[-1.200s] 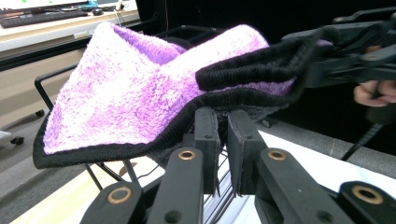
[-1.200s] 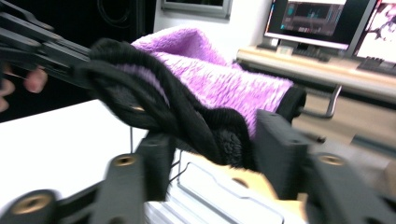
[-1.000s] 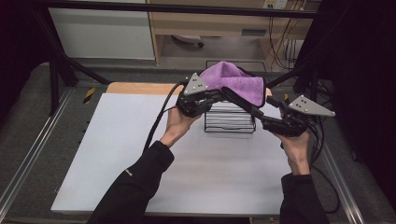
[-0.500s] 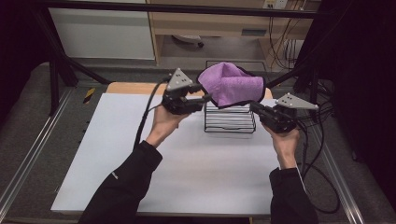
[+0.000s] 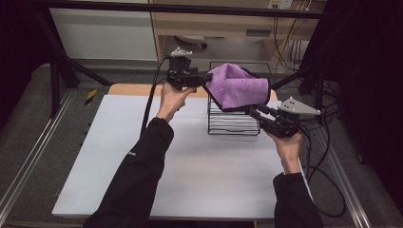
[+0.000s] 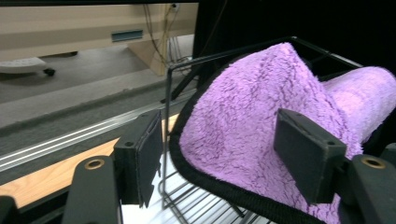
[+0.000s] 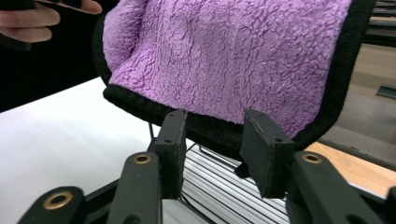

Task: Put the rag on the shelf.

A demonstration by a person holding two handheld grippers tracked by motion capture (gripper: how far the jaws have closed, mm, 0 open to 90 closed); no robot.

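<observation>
Two open tools (image 5: 207, 78) (image 5: 254, 111) at opposite edges of purple cloth (image 5: 237, 88) over wire basket (image 5: 233, 124).

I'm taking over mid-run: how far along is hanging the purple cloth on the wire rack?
Done: the purple cloth is draped over the wire rack. In hand: both tongs, left and right, stand open at its black hem. Left: pull both hands away.

A purple towel (image 5: 237, 88) hangs over the wire basket (image 5: 233, 121), between the left claw (image 5: 205, 78) and right claw (image 5: 254, 112).
</observation>
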